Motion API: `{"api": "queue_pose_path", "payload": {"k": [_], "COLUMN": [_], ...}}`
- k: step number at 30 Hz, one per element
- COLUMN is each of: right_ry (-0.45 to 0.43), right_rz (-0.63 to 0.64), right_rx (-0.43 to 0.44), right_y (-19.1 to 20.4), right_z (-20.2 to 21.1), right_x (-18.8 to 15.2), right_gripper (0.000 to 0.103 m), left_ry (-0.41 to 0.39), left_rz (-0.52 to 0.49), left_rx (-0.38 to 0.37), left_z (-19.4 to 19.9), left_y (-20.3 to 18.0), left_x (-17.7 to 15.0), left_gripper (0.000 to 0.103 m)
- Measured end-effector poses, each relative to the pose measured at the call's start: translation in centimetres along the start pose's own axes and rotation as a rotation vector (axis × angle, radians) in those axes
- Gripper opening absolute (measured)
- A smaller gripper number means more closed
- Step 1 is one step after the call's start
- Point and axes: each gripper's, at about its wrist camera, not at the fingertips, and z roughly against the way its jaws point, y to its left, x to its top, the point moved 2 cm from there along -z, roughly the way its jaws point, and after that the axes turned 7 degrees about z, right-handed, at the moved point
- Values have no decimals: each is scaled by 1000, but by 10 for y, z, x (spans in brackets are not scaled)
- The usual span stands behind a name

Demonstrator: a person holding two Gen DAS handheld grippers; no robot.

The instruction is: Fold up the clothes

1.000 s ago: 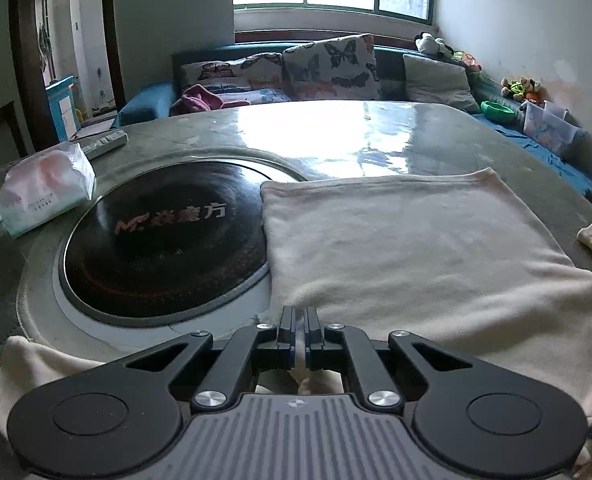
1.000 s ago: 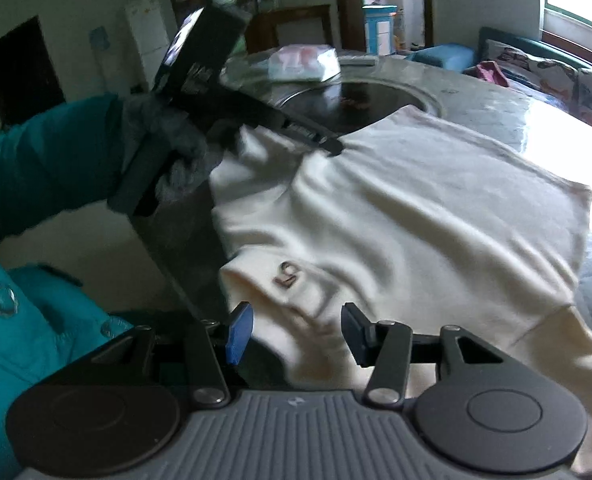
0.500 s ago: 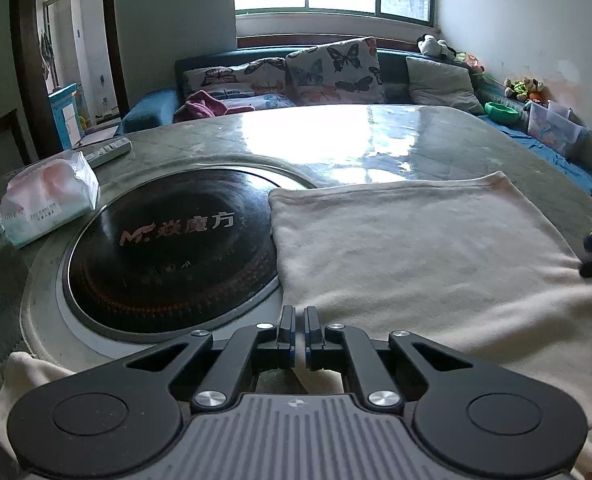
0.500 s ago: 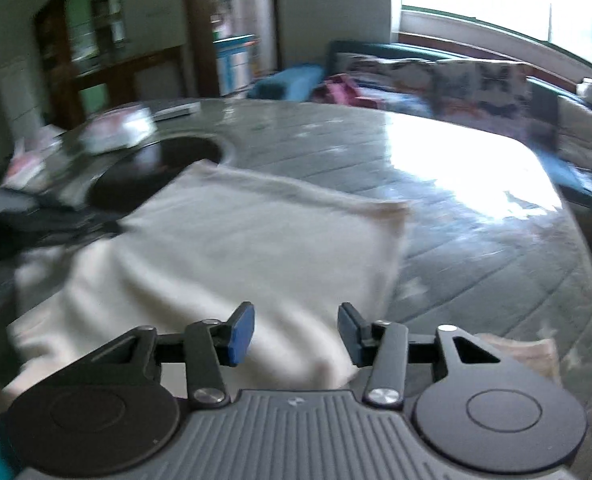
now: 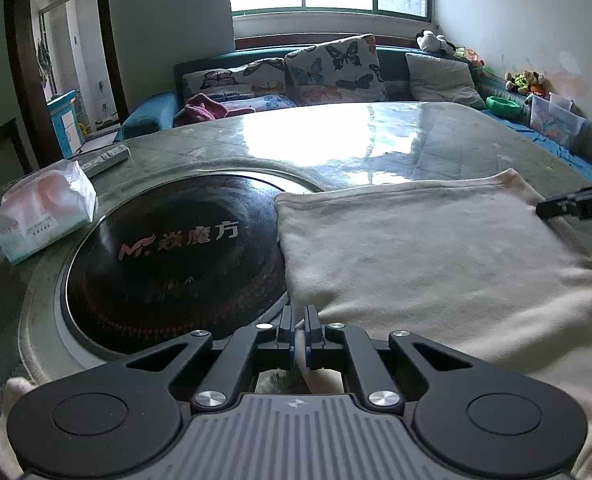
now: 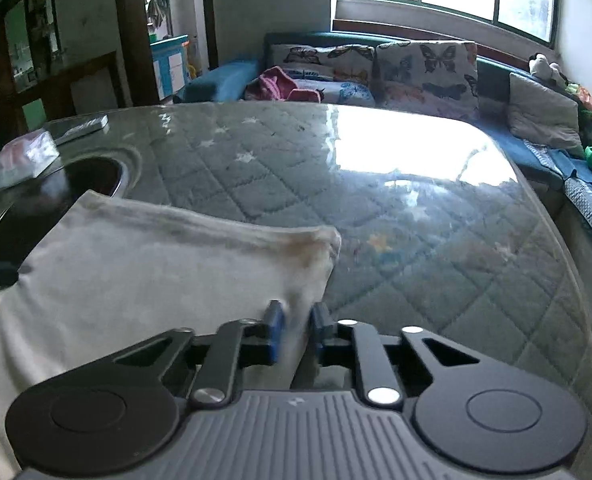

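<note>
Soft, light, limp cream garment (image 5: 436, 264), spread on the table (image 6: 396, 208) beside the round cooktop (image 5: 167, 264); best pinched at edges and corners. Left gripper (image 5: 300, 332) clenched on the near edge. Right gripper (image 6: 296, 328), gaping a moment ago, just clamped onto the garment's right edge.

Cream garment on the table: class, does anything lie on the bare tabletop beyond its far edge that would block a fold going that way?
Nothing visible does. Beyond the cream garment the table lies bare. The tissue pack and remote sit off to the left, past the round black hob.
</note>
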Motion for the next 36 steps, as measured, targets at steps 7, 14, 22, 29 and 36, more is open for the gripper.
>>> {"api": "queue_pose_path", "payload": {"k": [7,14,22,29,36], "right_ry": [-6,10,-27,-20,-19], "right_rz": [43,89,168,311,389], "right_rx": [-54,-79,49,221,283], "right_y": [4,0,37,107,150], "right_z": [-22,-41,9,38,63], "right_x": [20,40,29,-8,-34], "right_gripper": [6,10,27,35,38], "left_ry": [4,6,-17,-23,-26], "left_rz": [-41,-44,-57,-102,-99], "left_rx": [5,11,-39,-111,-110], "left_z": [-19,-32,2,38,63], "left_y": [-3,-4,-12,-28,-24], "left_x": [15,26,10,-21,-45], "left_gripper": [7,8,8,9,18]}}
